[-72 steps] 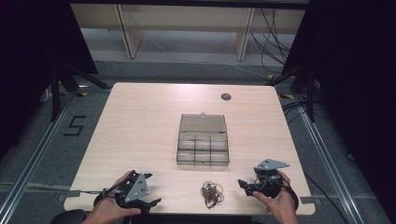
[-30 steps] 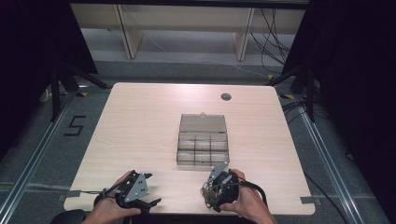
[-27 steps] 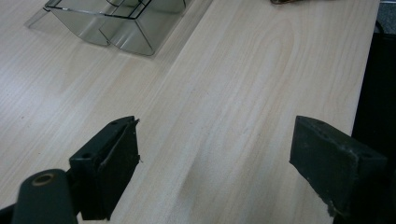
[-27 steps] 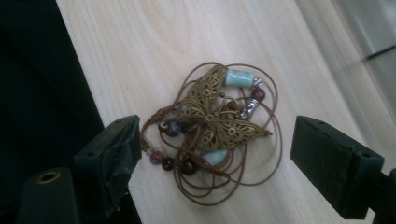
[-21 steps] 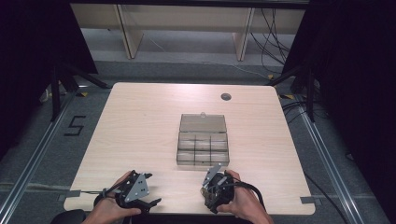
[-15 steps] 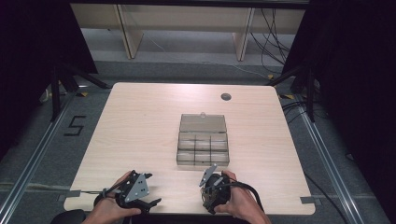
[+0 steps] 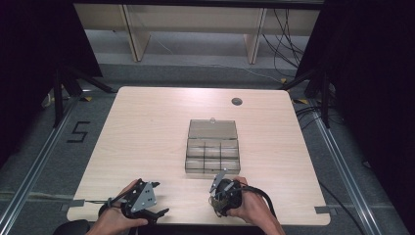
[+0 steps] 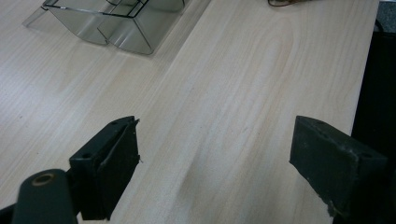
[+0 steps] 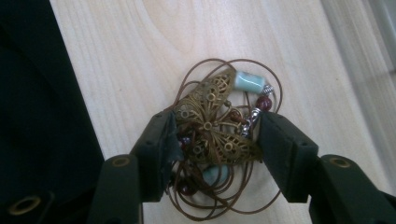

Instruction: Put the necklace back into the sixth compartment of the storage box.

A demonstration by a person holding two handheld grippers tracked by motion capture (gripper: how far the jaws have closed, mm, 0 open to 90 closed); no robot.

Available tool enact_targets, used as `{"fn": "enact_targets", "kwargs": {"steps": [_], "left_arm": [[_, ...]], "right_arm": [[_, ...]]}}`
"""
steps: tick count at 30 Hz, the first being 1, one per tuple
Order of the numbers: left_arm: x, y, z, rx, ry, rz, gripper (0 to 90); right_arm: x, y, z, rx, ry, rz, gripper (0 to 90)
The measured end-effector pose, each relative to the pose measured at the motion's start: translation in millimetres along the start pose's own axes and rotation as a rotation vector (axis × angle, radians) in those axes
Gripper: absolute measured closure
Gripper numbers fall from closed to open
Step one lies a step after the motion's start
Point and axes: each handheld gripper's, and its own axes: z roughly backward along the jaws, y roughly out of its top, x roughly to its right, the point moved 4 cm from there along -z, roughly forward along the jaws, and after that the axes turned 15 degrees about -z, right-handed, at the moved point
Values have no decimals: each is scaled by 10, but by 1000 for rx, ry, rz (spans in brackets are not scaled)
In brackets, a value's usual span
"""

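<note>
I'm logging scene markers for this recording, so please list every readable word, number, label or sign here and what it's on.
"5": black tape figure on the grey floor, left of the light wooden table.
No readable text on the clear plastic compartment box, the brass butterfly necklace with brown cord, or either gripper.

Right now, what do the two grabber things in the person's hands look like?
Both are black. The left gripper carries a grey three-cornered plate with little holes on top, and a thin cable trails from it. The right gripper has a thick black cable looping behind it. Up close, their jaws are chunky black blocks with brass-coloured rivets at the base.
</note>
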Motion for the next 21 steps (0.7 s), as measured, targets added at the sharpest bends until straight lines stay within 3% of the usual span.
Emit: {"fn": "enact_targets", "kwargs": {"steps": [1, 2, 4, 11, 15, 16, 21], "left_arm": [[4, 2, -2, 1, -5, 6, 150], [-4, -3, -1, -7, -2, -1, 150], [3, 2, -9, 11, 0, 8, 150], [5, 5, -1, 5, -2, 3, 150], [5, 6, -4, 6, 2, 6, 150], [5, 6, -4, 6, 2, 6, 150], [6, 10, -3, 10, 10, 7, 150]], "right_arm": [[0, 4, 4, -9, -4, -1, 562], [0, 7, 17, -16, -3, 2, 584], [3, 18, 10, -17, 10, 6, 585], [6, 61, 30, -33, 6, 14, 587], [9, 107, 133, -34, -7, 5, 588], [21, 129, 154, -25, -5, 31, 588], [37, 163, 275, -22, -18, 8, 589]]}}
